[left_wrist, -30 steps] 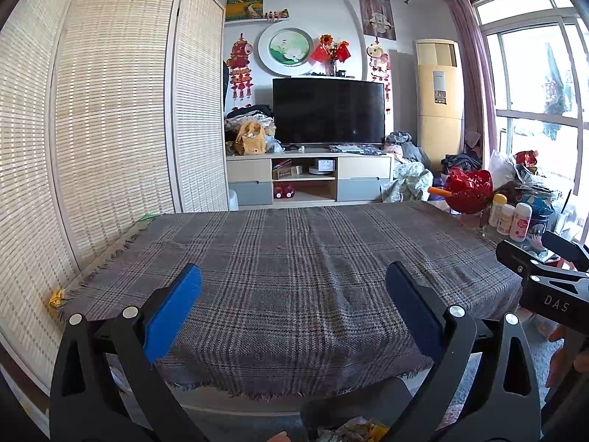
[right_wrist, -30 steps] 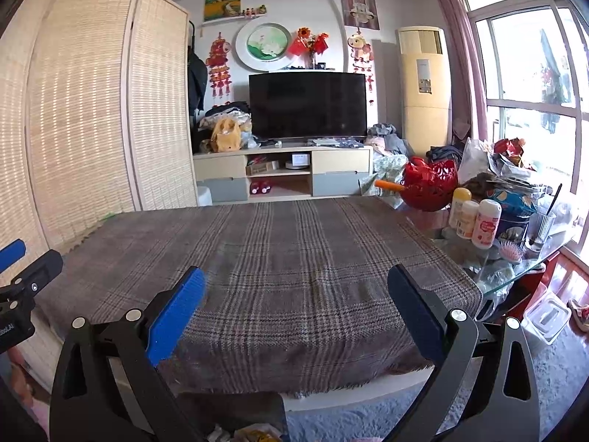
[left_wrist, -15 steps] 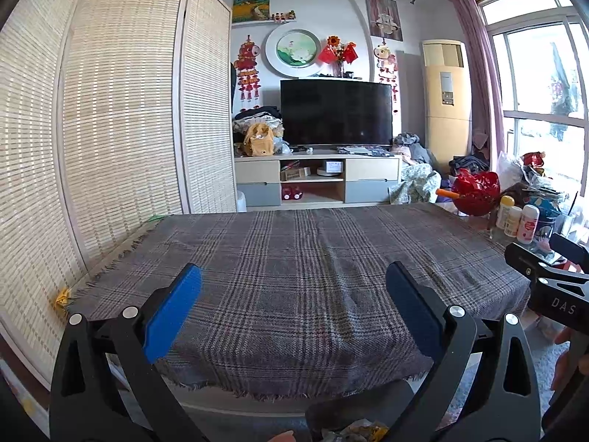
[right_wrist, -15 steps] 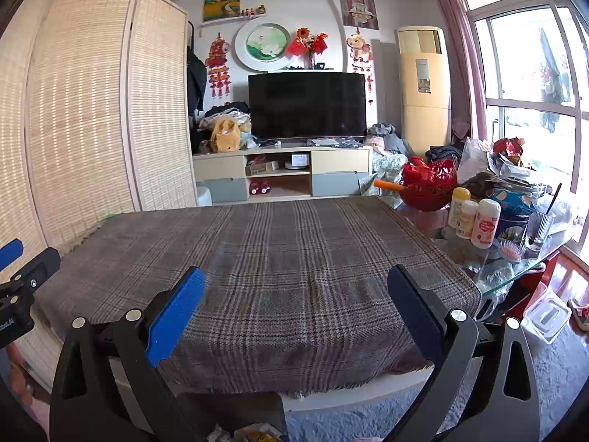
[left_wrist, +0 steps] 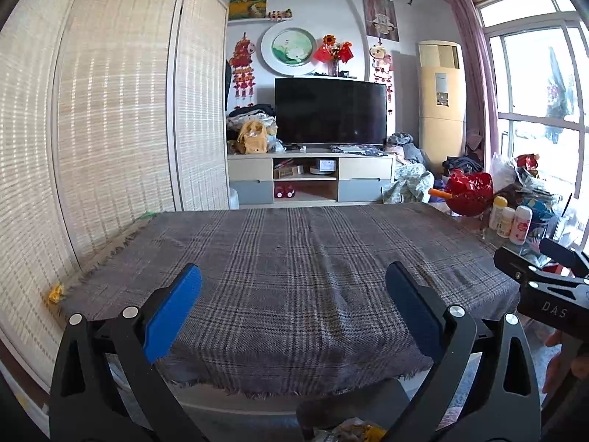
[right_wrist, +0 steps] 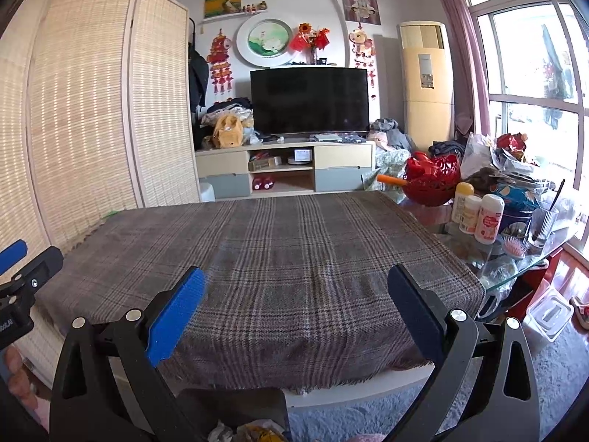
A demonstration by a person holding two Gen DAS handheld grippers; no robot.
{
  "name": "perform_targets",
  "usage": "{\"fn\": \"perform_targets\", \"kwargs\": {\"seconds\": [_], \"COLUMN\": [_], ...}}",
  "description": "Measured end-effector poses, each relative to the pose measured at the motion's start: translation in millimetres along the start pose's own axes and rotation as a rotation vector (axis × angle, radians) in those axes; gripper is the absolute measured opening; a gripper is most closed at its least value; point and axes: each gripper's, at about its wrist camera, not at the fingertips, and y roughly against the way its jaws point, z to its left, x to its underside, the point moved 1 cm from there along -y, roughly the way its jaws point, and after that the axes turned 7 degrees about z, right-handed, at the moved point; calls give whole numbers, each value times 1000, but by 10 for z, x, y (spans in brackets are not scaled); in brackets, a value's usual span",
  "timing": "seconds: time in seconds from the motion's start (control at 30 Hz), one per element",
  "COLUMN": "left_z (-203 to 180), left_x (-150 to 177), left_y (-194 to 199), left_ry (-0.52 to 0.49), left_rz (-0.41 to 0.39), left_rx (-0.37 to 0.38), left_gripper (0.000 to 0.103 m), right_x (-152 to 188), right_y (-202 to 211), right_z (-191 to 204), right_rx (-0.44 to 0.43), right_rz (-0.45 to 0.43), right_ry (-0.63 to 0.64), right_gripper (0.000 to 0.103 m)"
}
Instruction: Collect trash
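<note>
Lying in a dark bin (right_wrist: 235, 405) at the bottom edge of both views, crumpled trash (right_wrist: 250, 432) shows as pale and yellow scraps just below the near edge of the table; in the left wrist view the same scraps (left_wrist: 349, 432) sit low between the gripper's arms. The left gripper (left_wrist: 292, 304) hangs over the near edge of the plaid tablecloth (left_wrist: 294, 258) with its blue-padded fingers (left_wrist: 173, 307) spread wide and nothing between them. The right gripper (right_wrist: 294, 305) is likewise spread wide and empty above the same cloth, and its black body also shows at the right edge of the left view. A woven folding screen (left_wrist: 110, 118) stands along the left side of the table. Beyond the far edge stand a television (right_wrist: 309, 101) on a low cabinet (right_wrist: 283, 169) and a tall cream air conditioner (right_wrist: 427, 84). To the right of the cloth, on a glass surface, stand a red basket (right_wrist: 432, 180), three bottles (right_wrist: 487, 219), a drinking glass (right_wrist: 543, 223) and a pink hairbrush (right_wrist: 513, 248).
</note>
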Motion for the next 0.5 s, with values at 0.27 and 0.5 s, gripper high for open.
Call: {"fn": "perform_targets", "kwargs": {"seconds": [0.27, 0.5], "left_z": [21, 37], "left_x": [1, -23], "left_y": [-11, -27], "left_ry": [5, 9], "left_rz": [3, 13], "left_rx": [-17, -14], "left_gripper": [95, 95], "right_x": [-2, -1], "right_y": [13, 6], "right_z": [-33, -47], "right_rx": [3, 1], "right_rz": [0, 3], "right_ry": [-6, -8], "right_gripper": [100, 100]}}
